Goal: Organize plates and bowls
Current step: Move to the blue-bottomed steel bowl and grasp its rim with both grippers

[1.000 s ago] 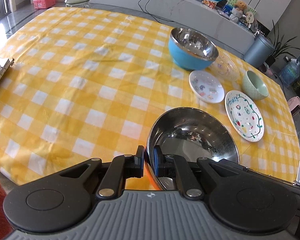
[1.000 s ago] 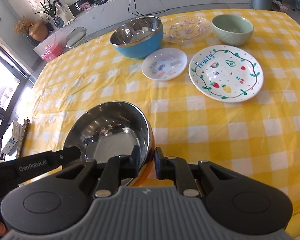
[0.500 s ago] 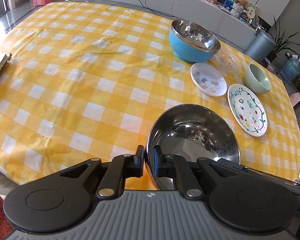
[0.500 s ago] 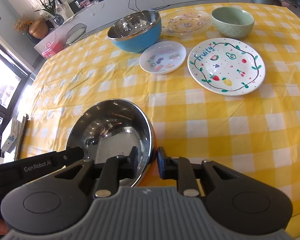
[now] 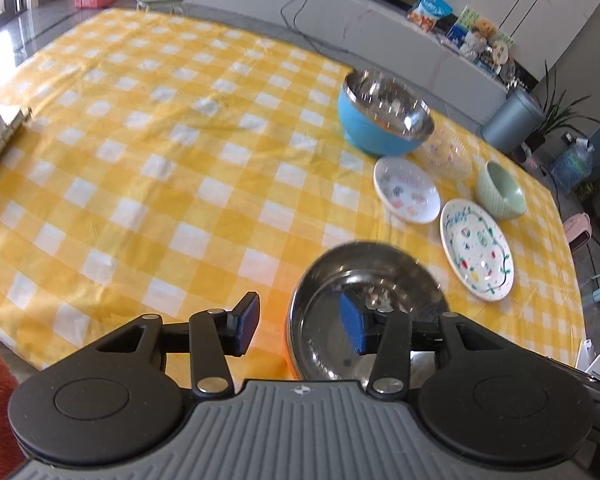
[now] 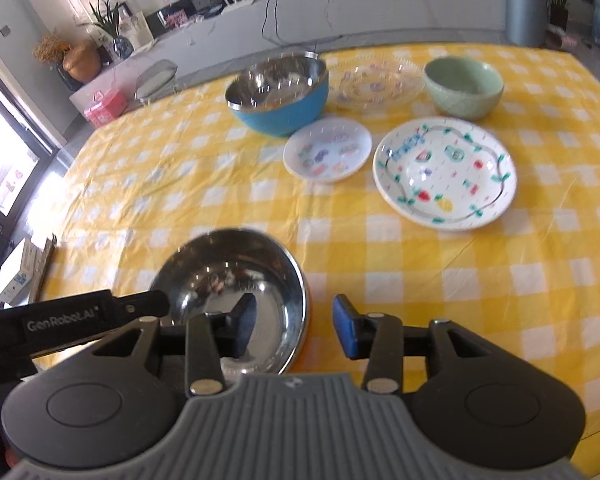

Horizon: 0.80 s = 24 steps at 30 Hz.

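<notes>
Steel bowl (image 5: 370,280) on tablecloth (image 5: 160,168), fingers (image 5: 247,322) spread astride rim

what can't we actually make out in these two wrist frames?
- Near rim and base of the orange-sided steel bowl: hidden behind each gripper's body in both wrist views, so table contact is unconfirmed.
- Lettering on the white fruit-painted plate: motion-blurred, right wrist.
- Clear glass plate: blurred, partly behind the blue steel-lined bowl, left wrist.
- Left gripper and right gripper: open, straddling the rim; pad contact unclear.
</notes>
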Each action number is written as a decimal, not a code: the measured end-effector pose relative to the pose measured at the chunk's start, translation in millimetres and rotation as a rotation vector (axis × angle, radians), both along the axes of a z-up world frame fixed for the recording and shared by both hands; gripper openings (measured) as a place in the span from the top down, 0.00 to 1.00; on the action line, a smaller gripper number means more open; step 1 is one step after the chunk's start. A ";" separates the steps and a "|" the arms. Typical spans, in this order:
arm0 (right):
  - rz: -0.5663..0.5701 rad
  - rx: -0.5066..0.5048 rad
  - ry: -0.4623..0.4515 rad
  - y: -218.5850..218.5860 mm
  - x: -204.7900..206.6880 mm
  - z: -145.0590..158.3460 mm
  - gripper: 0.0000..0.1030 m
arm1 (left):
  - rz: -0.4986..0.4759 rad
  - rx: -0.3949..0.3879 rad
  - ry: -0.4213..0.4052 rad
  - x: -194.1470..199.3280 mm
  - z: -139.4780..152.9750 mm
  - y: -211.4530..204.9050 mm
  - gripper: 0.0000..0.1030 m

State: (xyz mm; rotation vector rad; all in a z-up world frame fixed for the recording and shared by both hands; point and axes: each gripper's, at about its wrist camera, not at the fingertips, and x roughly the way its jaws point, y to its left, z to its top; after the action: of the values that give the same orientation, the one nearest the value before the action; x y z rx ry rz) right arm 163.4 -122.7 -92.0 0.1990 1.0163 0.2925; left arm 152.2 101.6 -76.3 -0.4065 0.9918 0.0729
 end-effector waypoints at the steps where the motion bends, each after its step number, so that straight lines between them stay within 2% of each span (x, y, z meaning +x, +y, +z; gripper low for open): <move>1: -0.007 0.000 -0.011 -2.2 -1.0 3.4 0.54 | -0.001 0.003 -0.010 -0.1 4.3 0.0 0.47; 9: -0.050 0.005 -0.069 -18.7 -0.7 31.0 0.50 | -0.097 0.062 -0.107 9.3 48.9 -13.7 0.47; 15: -0.091 0.030 -0.105 -36.0 12.0 53.5 0.45 | -0.160 0.044 -0.170 26.5 77.8 -17.1 0.47; 17: -0.098 0.036 -0.110 -40.3 18.9 58.4 0.41 | -0.170 0.039 -0.183 35.4 83.1 -16.9 0.47; 24: -0.072 0.046 -0.083 -36.1 61.7 66.6 0.41 | -0.199 0.040 -0.186 85.7 83.7 -15.9 0.47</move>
State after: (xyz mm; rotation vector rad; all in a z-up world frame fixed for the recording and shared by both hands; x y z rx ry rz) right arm 225.1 -158.8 -25.4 0.2629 0.9190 0.2564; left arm 237.9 85.7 7.4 -0.2713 0.8408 -0.1228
